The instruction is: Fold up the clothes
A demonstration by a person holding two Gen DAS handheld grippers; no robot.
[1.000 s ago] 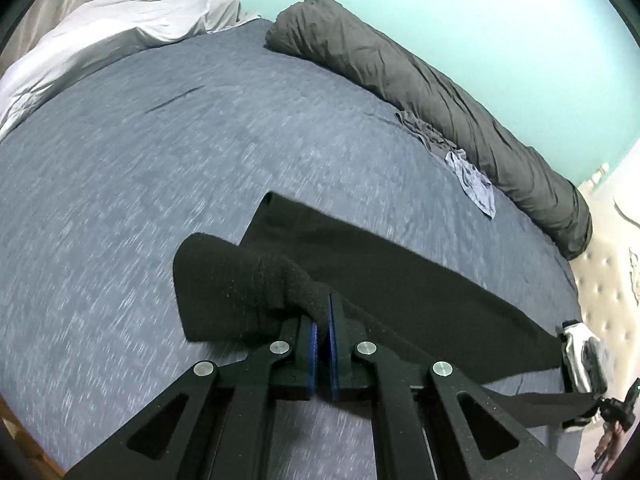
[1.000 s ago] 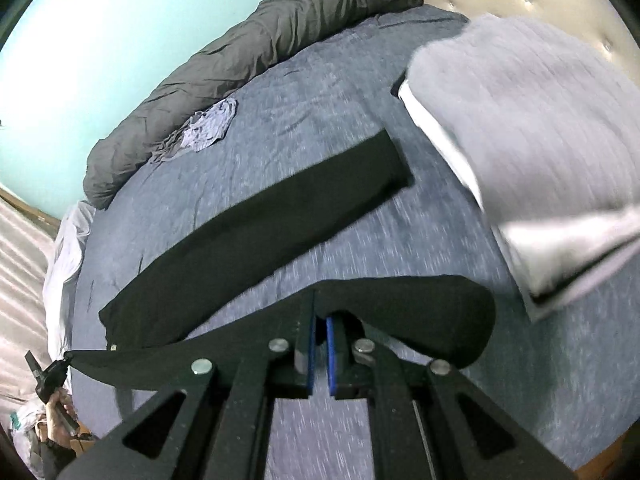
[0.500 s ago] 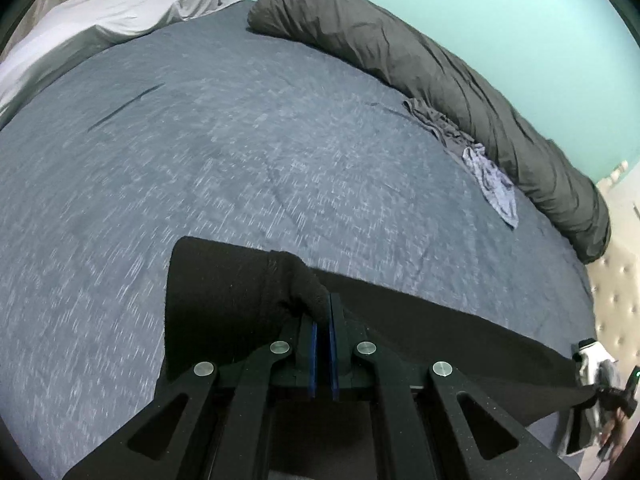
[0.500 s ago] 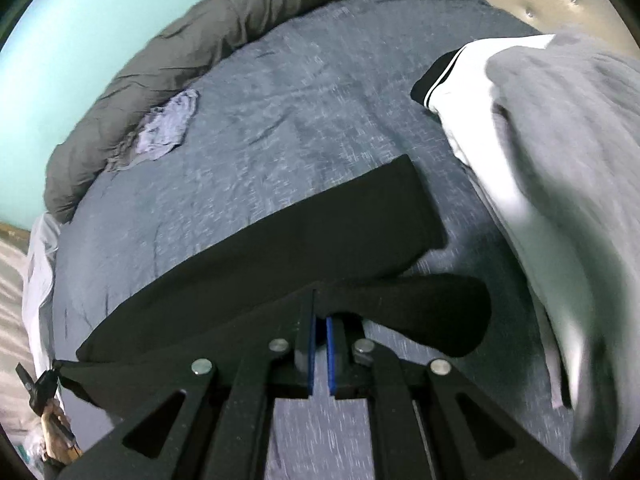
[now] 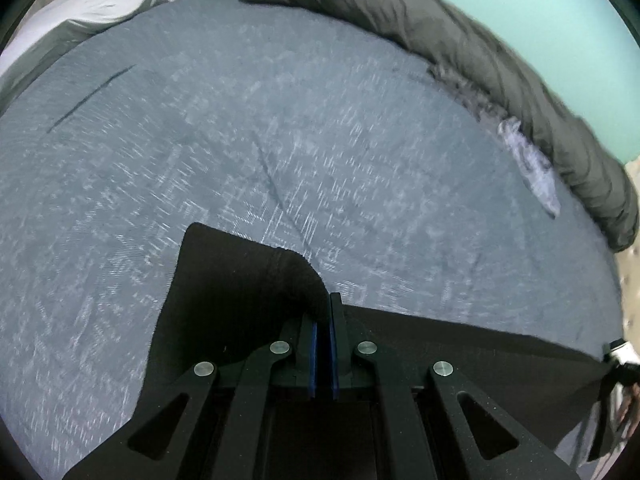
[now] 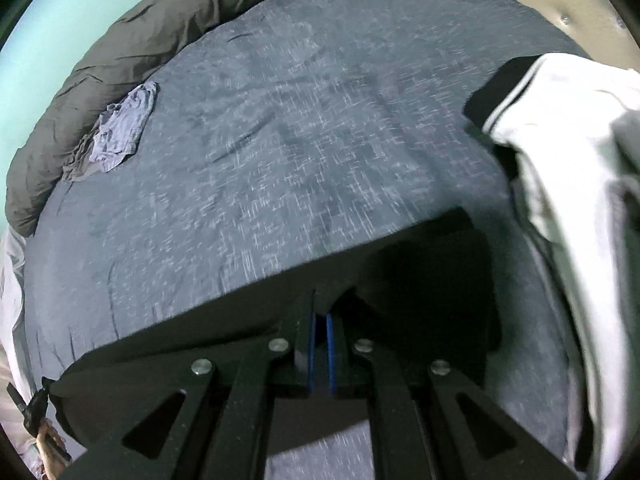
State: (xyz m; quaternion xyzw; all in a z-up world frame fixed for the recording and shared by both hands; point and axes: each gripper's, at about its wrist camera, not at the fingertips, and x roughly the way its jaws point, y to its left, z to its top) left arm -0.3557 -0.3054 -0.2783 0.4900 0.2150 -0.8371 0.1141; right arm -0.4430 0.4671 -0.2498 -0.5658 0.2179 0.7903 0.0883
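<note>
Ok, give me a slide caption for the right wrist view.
Right claw shut on a black garment stretched over the blue-grey bed, beside a white and grey clothes pile.

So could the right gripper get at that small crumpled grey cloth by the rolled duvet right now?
Probably not: the right gripper is shut on the black garment, and the cloth lies far across the bed.

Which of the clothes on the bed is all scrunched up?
The small grey-blue garment, lying crumpled against the rolled dark duvet. The black garment is stretched flat between both grippers, and the white and grey clothes lie piled at the right.
</note>
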